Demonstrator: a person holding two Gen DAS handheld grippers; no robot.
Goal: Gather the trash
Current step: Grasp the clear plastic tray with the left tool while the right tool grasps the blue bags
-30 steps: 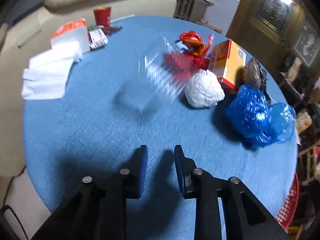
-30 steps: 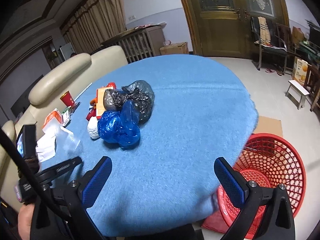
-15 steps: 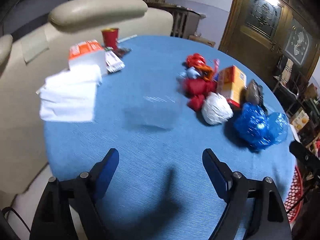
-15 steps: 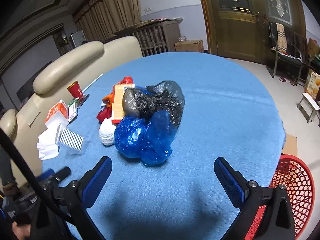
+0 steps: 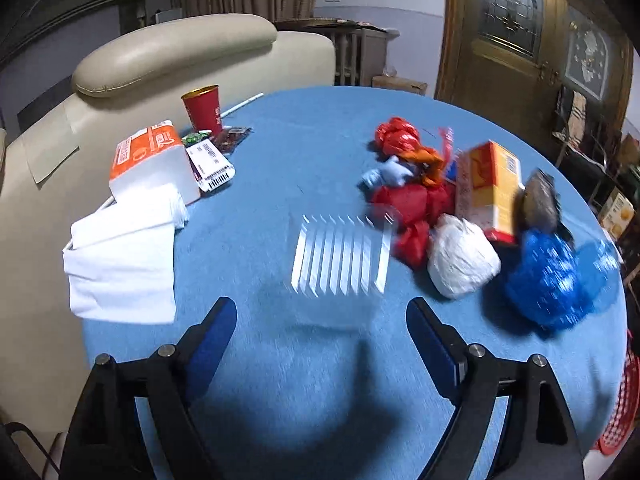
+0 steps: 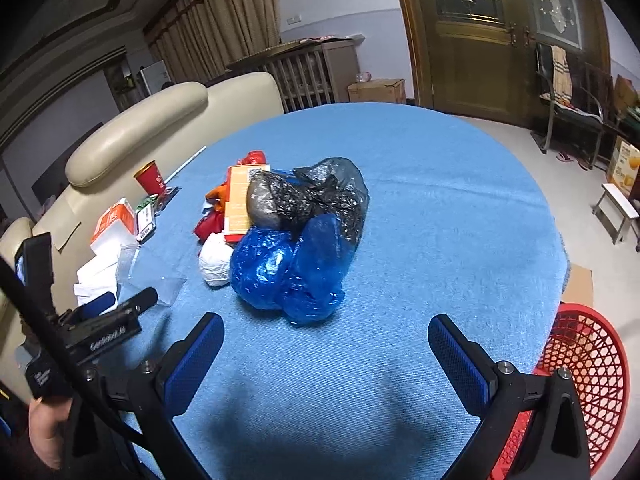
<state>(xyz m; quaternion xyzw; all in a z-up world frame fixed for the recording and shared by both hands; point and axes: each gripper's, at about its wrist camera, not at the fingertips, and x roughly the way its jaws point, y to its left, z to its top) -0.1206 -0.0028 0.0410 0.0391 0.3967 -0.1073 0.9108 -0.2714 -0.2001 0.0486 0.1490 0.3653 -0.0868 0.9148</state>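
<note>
A clear ridged plastic tray (image 5: 340, 260) lies on the blue tablecloth (image 5: 280, 380), just ahead of my left gripper (image 5: 320, 312). That gripper is open wide and its pads touch nothing. Right of the tray sits a heap of trash: a white wad (image 5: 460, 260), red wrappers (image 5: 416, 204), an orange box (image 5: 488, 184) and a blue bag (image 5: 552, 280). My right gripper (image 6: 324, 328) is open and empty, a short way before the blue bag (image 6: 288, 272) and the black bag (image 6: 320, 196). A red mesh basket (image 6: 580, 360) stands on the floor at the right.
White napkins (image 5: 120, 264), an orange-and-white carton (image 5: 152, 160), a red cup (image 5: 204, 112) and small packets (image 5: 212, 164) lie at the table's left, by a beige sofa (image 5: 172, 52). A hand (image 6: 48, 432) holds the left gripper (image 6: 120, 304). Chairs and boxes stand near the door.
The left jaws have spread from narrow to wide, and the clear tray has settled on the cloth nearer its fingertips. The right gripper has swung from the basket side to face the bags.
</note>
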